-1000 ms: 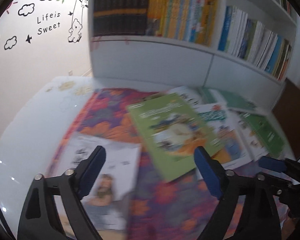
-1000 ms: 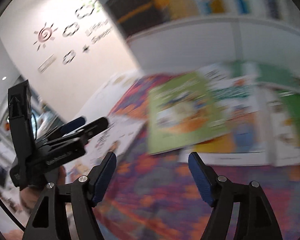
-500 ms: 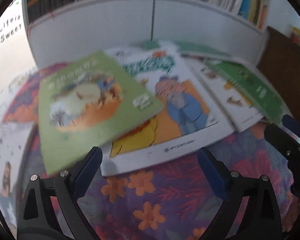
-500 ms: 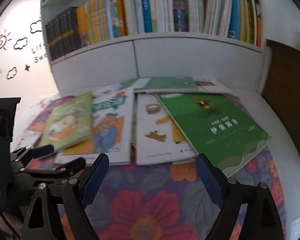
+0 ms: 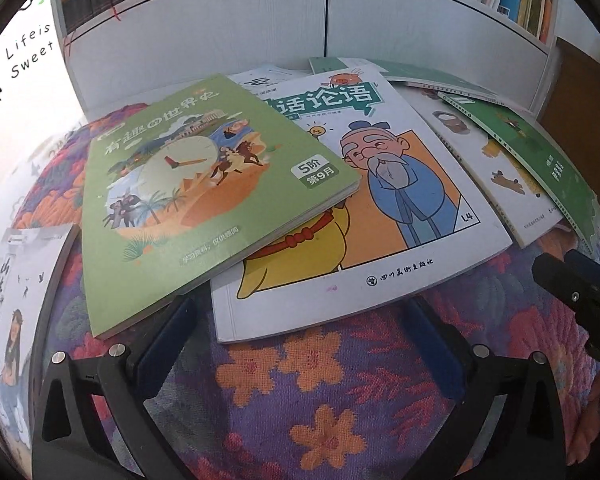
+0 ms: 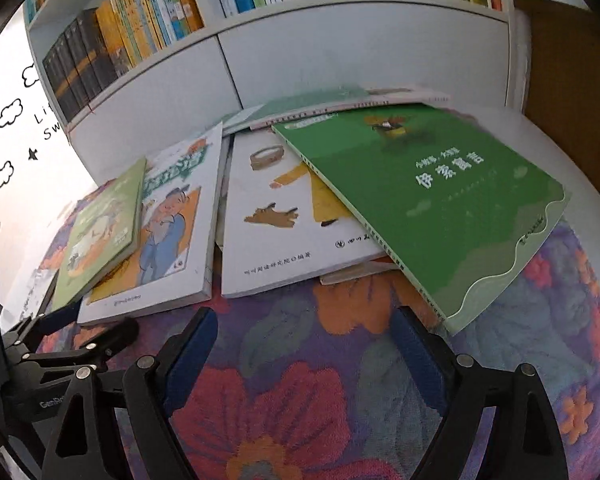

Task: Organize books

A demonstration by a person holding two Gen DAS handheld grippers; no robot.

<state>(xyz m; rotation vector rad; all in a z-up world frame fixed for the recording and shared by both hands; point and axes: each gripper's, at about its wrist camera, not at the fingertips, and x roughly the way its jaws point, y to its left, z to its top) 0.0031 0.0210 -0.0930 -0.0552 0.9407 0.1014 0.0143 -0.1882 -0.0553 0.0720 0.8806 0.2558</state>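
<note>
With your left tool [image 5: 300, 336] freshly spread wide and empty at the near edge of the white cartoon book [image 5: 380, 184], closing now could tip off the light green book [image 5: 204, 184] overlapping it on the bench [image 5: 320, 392].

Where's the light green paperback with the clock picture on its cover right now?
In the left wrist view the light green clock-cover paperback lies left of centre, its right edge overlapping the white old-man cartoon book, on the flowered cloth.
</note>
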